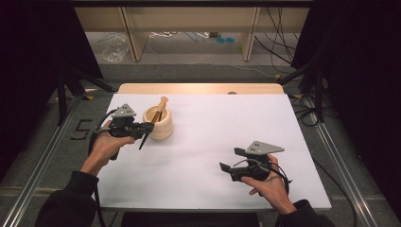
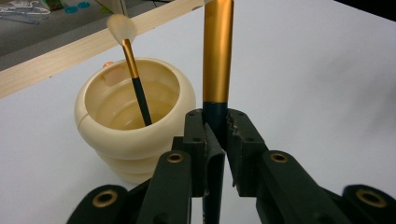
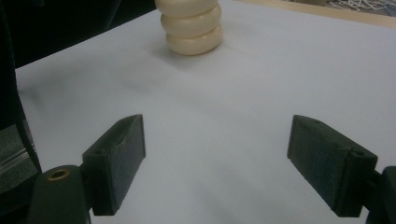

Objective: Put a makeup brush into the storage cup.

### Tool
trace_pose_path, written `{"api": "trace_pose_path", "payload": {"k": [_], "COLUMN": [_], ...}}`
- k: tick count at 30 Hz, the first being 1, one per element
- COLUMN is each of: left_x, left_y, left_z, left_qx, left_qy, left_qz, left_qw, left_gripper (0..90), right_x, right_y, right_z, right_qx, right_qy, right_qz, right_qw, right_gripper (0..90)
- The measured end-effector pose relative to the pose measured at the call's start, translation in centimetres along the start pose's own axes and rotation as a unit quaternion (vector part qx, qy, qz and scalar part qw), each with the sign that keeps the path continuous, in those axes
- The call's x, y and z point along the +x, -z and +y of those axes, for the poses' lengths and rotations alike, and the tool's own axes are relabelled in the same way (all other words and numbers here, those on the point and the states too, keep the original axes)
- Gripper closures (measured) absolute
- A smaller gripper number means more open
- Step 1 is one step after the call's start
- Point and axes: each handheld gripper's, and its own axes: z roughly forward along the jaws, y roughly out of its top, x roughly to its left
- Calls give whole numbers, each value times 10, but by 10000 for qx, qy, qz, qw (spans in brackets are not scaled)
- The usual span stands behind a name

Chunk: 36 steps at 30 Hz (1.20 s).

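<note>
A person sits at a white desk point(image 1: 198, 156) holding a claw tool in each hand. The work in hand is standing makeup brushes in a cream ribbed cup point(image 1: 160, 124) at the back left of the desk.

The left claw point(image 1: 145, 127) hovers just beside the cup, on its near left side. Its jaws are pressed together on the dark handle of a brush with a gold ferrule point(image 2: 217, 51), which stands almost upright between the pads point(image 2: 243, 140); the bristle end rises out of the left gripper view at the top. A second brush point(image 2: 132, 70) already leans inside the cup, pale bristles up, resting against the far rim.

To do this step well, it is probably best to carry the held brush over the cup's mouth, keep it near vertical, and lower the handle end into the open side, away from the leaning brush. Releasing only once the handle end is well inside should stop the brush tipping out or knocking the light cup over.

The right claw point(image 1: 226, 168) waits well apart, low over the near right of the desk. Its jaws are spread wide, with nothing between them, pointing towards the cup.
</note>
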Motion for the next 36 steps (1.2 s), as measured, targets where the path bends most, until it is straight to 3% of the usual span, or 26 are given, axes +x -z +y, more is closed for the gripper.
{"api": "trace_pose_path", "payload": {"k": [8, 17, 28, 36], "left_x": [5, 14, 25, 29], "left_y": [4, 3, 4, 2], "left_z": [6, 8, 14, 22], "left_qx": [-360, -521, -865, -1021], "left_qy": [232, 368, 619, 654], "left_qz": [172, 356, 550, 596], "left_qw": [9989, 9973, 9928, 9908], "left_gripper": [788, 788, 789, 788], "right_x": [0, 0, 0, -1], "right_y": [0, 0, 0, 0], "right_z": [0, 0, 0, 0], "right_qx": [4, 22, 20, 15], "right_qy": [-4, -23, -38, -12], "right_qz": [-5, 12, 10, 9], "right_qw": [10000, 10000, 10000, 10000], "right_gripper": [203, 203, 203, 203]}}
